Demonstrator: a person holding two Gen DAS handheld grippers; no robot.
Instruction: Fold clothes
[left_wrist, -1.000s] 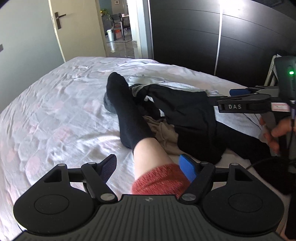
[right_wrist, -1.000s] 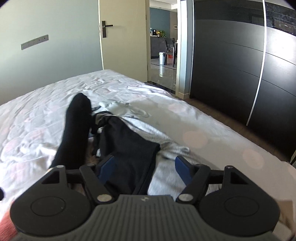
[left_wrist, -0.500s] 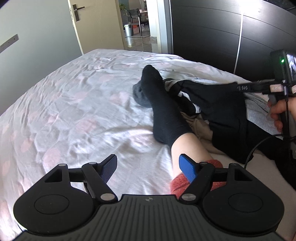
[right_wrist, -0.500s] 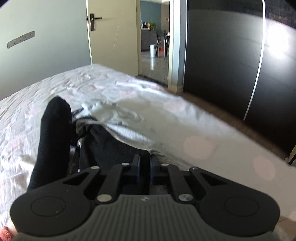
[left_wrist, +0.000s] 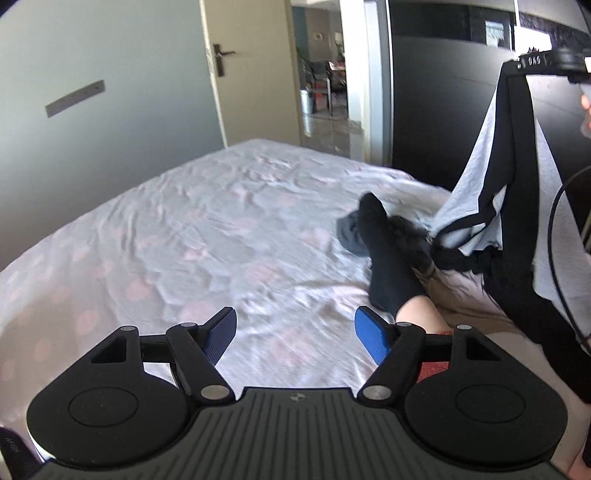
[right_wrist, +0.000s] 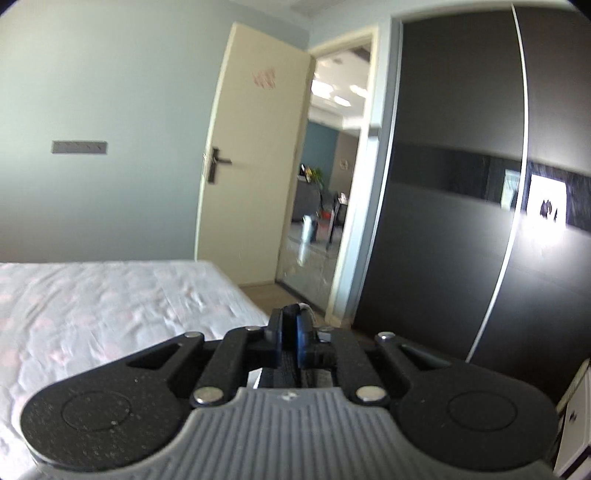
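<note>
A black and light grey garment (left_wrist: 513, 166) hangs in the air at the right of the left wrist view. My right gripper (left_wrist: 517, 66) holds its top edge high up, and its jaws are still closing on the cloth. In the right wrist view that gripper (right_wrist: 290, 332) has its pads pressed together with a sliver of cloth (right_wrist: 304, 308) between them. My left gripper (left_wrist: 295, 332) is open and empty above the bed sheet (left_wrist: 184, 240). The garment's lower end still trails into a pile with a tan garment (left_wrist: 454, 291) and a grey piece (left_wrist: 349, 236).
A person's leg in a black sock (left_wrist: 384, 266) lies on the bed between my left gripper and the pile. A dark wardrobe (left_wrist: 436, 110) stands along the right side. Beyond the bed's far end is an open door (left_wrist: 251, 74).
My right gripper shut on the black and grey garment and rose, lifting it off the bed. My left gripper rose and swung left, staying open.
</note>
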